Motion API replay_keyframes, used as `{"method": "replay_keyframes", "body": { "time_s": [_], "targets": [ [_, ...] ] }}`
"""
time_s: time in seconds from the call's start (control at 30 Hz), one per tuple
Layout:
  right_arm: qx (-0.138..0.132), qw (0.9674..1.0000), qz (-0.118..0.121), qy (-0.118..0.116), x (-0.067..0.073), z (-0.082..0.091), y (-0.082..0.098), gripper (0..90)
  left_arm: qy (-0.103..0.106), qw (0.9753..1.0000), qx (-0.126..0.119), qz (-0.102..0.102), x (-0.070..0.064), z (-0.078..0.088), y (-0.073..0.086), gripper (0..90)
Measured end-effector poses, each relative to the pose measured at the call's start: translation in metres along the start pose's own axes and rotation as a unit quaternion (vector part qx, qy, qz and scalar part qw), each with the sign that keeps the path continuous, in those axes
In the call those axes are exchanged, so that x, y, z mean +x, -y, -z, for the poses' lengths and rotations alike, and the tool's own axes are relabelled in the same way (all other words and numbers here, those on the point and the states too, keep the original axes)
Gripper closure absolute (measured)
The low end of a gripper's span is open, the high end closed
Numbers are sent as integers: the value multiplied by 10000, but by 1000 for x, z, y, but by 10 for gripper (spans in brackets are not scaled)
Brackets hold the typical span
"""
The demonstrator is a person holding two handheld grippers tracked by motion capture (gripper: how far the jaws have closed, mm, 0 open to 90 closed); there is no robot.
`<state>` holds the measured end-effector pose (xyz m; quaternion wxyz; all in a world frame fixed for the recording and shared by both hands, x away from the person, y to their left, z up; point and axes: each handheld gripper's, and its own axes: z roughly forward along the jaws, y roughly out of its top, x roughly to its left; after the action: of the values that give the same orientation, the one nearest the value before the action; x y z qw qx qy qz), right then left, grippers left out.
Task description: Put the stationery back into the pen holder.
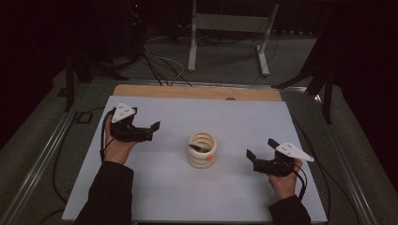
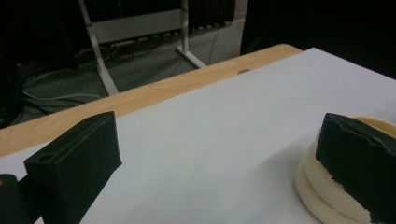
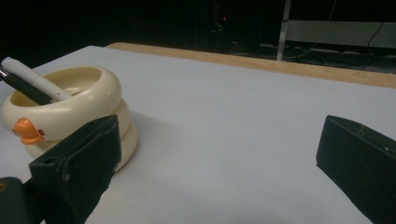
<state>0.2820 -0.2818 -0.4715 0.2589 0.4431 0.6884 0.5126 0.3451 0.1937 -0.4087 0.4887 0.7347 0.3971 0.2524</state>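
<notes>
Sleeved forearms at 6 o'clock, left tool [image 1: 149, 130] at 9 o'clock, jaws apart, empty, right tool [image 1: 260, 152] at 4 o'clock, jaws apart, empty, cream duck-faced pen cup [image 1: 202, 150] mid-table [image 1: 244, 122], upright, between both tools, pen [image 3: 32, 81] leaning inside.

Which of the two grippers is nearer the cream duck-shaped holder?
Judging by the high view, the left gripper, at the holder's far left, looks slightly nearer; the right gripper sits farther off at its right. Both are open and empty.
</notes>
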Motion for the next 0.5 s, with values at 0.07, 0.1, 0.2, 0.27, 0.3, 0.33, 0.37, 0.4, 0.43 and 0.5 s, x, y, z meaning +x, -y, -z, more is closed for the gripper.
{"method": "replay_keyframes", "body": {
  "time_s": [0.07, 0.1, 0.2, 0.27, 0.3, 0.33, 0.37, 0.4, 0.43, 0.5],
  "targets": [
    [-4, 10000, -6, 3, 0, 0, 0, 1, -28, 10000, -27, -9, 0, 3, 3, 1],
    [-2, 10000, -5, 3, 0, 0, 0, 1, -42, 10000, -21, -21, 0, 4, 5, 1],
    [-10, 10000, 4, -2, 1, 0, 0, 1, -99, 9999, -3, -53, 0, 8, 9, 1],
    [-11, 10000, 2, -1, 1, 0, 0, 1, -109, 9999, -4, -61, 0, 10, 12, 1],
    [-9, 10000, -1, -2, 1, 1, 0, 1, -123, 9999, -12, -51, 1, 11, 13, 1],
    [-11, 10000, 3, 0, 1, 1, 0, 1, -118, 9999, -19, -38, 1, 12, 15, 1],
    [-11, 10000, 2, 0, 1, 1, 0, 1, -111, 9999, -10, -29, 2, 13, 16, 1],
    [-13, 10000, 10, -4, 1, 1, 0, 1, -126, 9999, -7, -30, 3, 15, 17, 1],
    [-13, 10000, 10, -7, 1, 1, 0, 1, -141, 9999, -4, -15, 4, 16, 18, 1],
    [-21, 10000, 13, -11, 1, 2, 0, 1, -155, 9999, 4, 13, 6, 18, 21, 1]
  ]
}}
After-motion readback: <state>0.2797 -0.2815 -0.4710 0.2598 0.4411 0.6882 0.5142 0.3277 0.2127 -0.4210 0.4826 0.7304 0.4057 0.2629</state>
